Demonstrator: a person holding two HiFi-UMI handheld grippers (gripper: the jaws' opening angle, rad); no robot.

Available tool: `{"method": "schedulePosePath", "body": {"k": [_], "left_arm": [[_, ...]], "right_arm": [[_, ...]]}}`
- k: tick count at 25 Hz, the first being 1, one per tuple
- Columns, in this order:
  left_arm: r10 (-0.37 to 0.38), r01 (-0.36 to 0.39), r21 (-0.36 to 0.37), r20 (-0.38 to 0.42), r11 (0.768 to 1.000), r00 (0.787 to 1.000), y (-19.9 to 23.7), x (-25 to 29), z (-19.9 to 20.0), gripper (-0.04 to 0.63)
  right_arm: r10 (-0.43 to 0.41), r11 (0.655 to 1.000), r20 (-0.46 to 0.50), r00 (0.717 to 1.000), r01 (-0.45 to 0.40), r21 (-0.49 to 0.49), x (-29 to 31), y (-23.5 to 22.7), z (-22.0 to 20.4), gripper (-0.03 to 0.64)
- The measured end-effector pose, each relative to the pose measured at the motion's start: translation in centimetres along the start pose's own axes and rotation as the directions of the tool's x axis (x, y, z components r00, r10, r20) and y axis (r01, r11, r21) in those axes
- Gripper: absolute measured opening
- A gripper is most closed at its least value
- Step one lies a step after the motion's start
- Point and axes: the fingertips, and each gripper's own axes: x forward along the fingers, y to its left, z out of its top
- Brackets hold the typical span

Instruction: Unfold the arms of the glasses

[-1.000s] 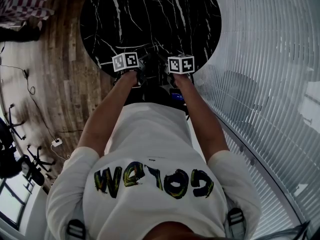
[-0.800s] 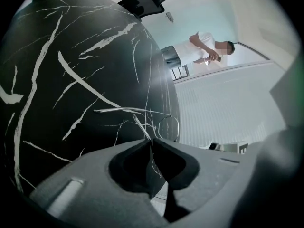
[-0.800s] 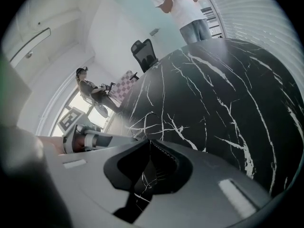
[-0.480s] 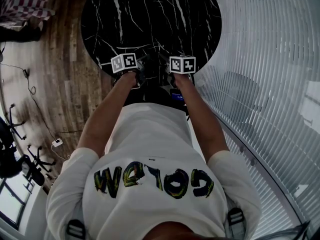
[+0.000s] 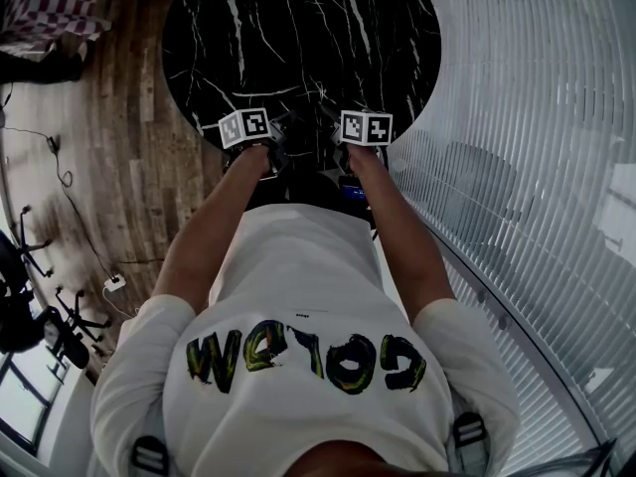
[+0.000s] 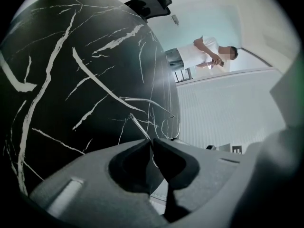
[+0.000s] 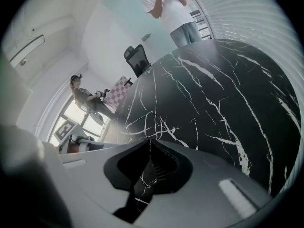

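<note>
- Glasses [image 6: 138,126]: thin wire frame, held up between both grippers, over the near rim of the black marble table [image 5: 298,28].
- Left gripper [image 6: 151,141]: jaws almost together, pinching one thin arm.
- Right gripper [image 7: 150,144]: jaws closed on the wire at the opposite side.

White short-sleeved T-shirt [image 5: 298,296] with dark, yellow-tinged lettering [image 5: 308,358]; grey left claw [image 6: 151,140] and right claw [image 7: 149,142] carry marker cubes [image 5: 244,127] [image 5: 365,127].

Person's white shirt [image 5: 298,276]: large dark, yellow-edged print [image 5: 308,356] across it, upside down in the head view. Starts "GOL"; later letters uncertain, possibly "DEN".
</note>
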Motion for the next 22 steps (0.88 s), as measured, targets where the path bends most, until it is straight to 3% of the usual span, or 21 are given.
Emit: {"method": "schedulePosePath", "body": {"k": [22], "left_arm": [[0.007, -0.010, -0.050, -0.054, 0.999, 0.998, 1.0, -1.5, -2.2, 0.032]], "right_arm": [[-0.024, 0.999, 0.033, 0.999, 0.023, 0.047, -0.2, -0.9, -0.3, 0.014]]}}
